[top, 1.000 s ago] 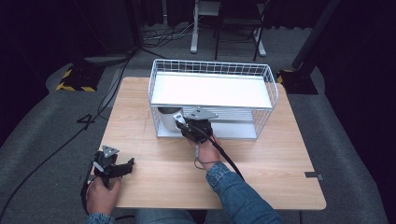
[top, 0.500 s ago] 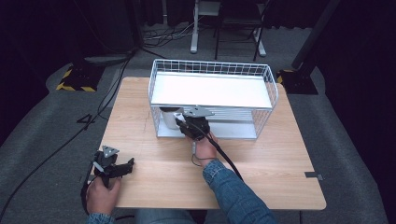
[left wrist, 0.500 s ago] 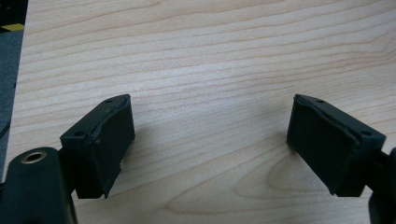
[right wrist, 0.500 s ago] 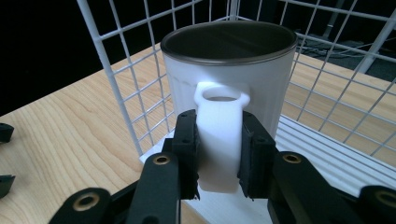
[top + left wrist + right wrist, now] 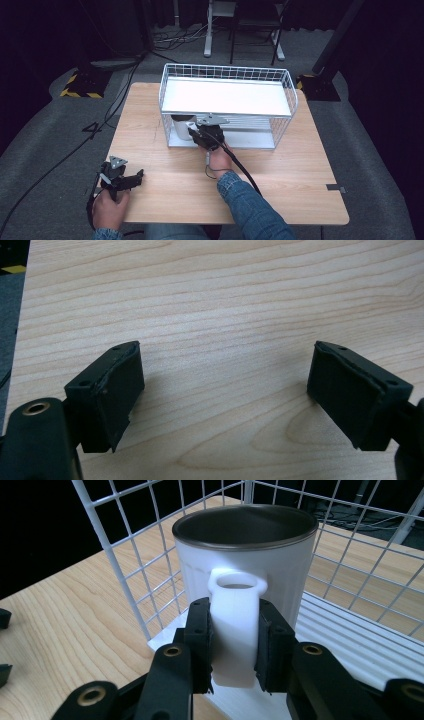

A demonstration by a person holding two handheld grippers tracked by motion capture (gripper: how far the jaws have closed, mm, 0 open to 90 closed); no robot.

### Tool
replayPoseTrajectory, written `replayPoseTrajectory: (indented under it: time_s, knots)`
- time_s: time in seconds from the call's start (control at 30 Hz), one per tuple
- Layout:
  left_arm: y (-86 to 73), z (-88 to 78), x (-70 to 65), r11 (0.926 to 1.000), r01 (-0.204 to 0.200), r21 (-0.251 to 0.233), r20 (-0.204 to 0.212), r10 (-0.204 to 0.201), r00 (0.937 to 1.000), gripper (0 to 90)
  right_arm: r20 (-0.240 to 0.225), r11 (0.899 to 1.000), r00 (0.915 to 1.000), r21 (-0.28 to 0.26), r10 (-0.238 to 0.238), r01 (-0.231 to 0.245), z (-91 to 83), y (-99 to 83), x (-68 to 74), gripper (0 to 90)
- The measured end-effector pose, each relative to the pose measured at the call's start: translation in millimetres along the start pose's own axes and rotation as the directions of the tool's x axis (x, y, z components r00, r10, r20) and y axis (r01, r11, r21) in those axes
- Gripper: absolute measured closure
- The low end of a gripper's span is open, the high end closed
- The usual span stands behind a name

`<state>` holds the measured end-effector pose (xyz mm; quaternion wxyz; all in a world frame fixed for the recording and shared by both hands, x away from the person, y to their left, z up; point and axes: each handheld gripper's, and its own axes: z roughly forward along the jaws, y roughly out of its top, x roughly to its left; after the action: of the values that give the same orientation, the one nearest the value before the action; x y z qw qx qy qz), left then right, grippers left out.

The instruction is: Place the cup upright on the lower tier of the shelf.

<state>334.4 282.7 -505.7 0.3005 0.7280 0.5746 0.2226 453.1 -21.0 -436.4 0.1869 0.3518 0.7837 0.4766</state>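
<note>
A white mug (image 5: 245, 555) with a dark inside stands upright on the lower shelf of the white wire rack (image 5: 227, 98), at the shelf's left end (image 5: 181, 126). My right gripper (image 5: 234, 645) is shut on the mug's handle (image 5: 235, 630), a pad on each side of it; from above, the right gripper (image 5: 200, 136) reaches into the rack's open front. Near the table's front left corner my left gripper (image 5: 121, 180) is held low over the bare wood. Its jaws stand wide apart in the left gripper view (image 5: 225, 395), with nothing between them.
The wooden table (image 5: 150, 115) carries the rack at its back middle. The rack's white top shelf (image 5: 225, 95) overhangs the mug. A cable (image 5: 245, 172) trails from the right gripper along the forearm. Dark floor and chair legs lie beyond the table.
The right gripper and mug have shifted slightly left and deeper into the rack's lower shelf. The left gripper has not moved.
</note>
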Motion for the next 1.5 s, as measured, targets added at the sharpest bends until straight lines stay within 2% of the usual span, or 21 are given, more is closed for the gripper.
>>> replayPoseTrajectory:
  time_s: [0.3, 0.53, 0.63, 0.87, 0.97, 1.07, 1.2, 1.23, 1.27, 1.5]
  knots:
    - [0.0, 0.0, 0.0, 1.0, 0.0, 0.0, 0.0, 0.0, 1.0, 15.5, 0.021, 1.0, 0.9997, 0.023, -0.011, 0.01, 1.6, -4.4, -0.9, 70.8]
    - [0.0, 0.0, 0.0, 1.0, 0.0, 0.0, 0.0, 0.0, 1.0, 15.5, 0.049, 0.998, 0.9988, 0.062, 0.004, -0.007, 2.4, -8.3, -5.2, 69.5]
    - [0.0, 0.0, 0.0, 1.0, 0.0, 0.0, 0.0, 0.0, 1.0, 15.5, 0.046, 0.998, 0.9989, 0.058, 0.008, -0.01, 1.5, -8.9, -6.4, 68.5]
    - [0.0, 0.0, 0.0, 1.0, 0.0, 0.0, 0.0, 0.0, 1.0, 15.4, 0.036, 0.999, 0.9993, 0.047, 0.009, -0.01, -2.8, -6.8, -5.9, 59.5]
    - [0.0, 0.0, 0.0, 1.0, 0.0, 0.0, 0.0, 0.0, 1.0, 15.5, 0.025, 0.998, 0.9991, 0.045, 0.033, -0.035, -10.5, -4.0, -6.5, 53.4]
    - [0.0, 0.0, 0.0, 1.0, 0.0, 0.0, 0.0, 0.0, 1.0, 15.5, 0.015, 0.998, 0.9989, 0.035, 0.044, -0.045, -16.6, -2.5, -5.9, 51.4]
    - [0.0, 0.0, 0.0, 1.0, 0.0, 0.0, 0.0, 0.0, 1.0, 15.5, 0.005, 0.999, 0.9996, 0.026, 0.029, -0.029, -30.3, 0.0, -3.8, 49.9]
    - [0.0, 0.0, 0.0, 1.0, 0.0, 0.0, 0.0, 0.0, 1.0, 15.5, -0.004, 0.999, 0.9997, 0.024, 0.024, -0.024, -39.0, 0.3, -3.0, 49.3]
    - [0.0, 0.0, 0.0, 1.0, 0.0, 0.0, 0.0, 0.0, 1.0, 15.5, -0.004, 0.999, 0.9997, 0.024, 0.024, -0.024, -39.0, 0.3, -3.0, 49.3]
    - [0.0, 0.0, -0.1, 1.0, 0.001, -0.001, 0.0, -0.001, 1.0, 15.5, -0.025, 1.0, 0.9996, 0.02, 0.014, -0.014, -68.1, -2.0, -6.1, 47.9]
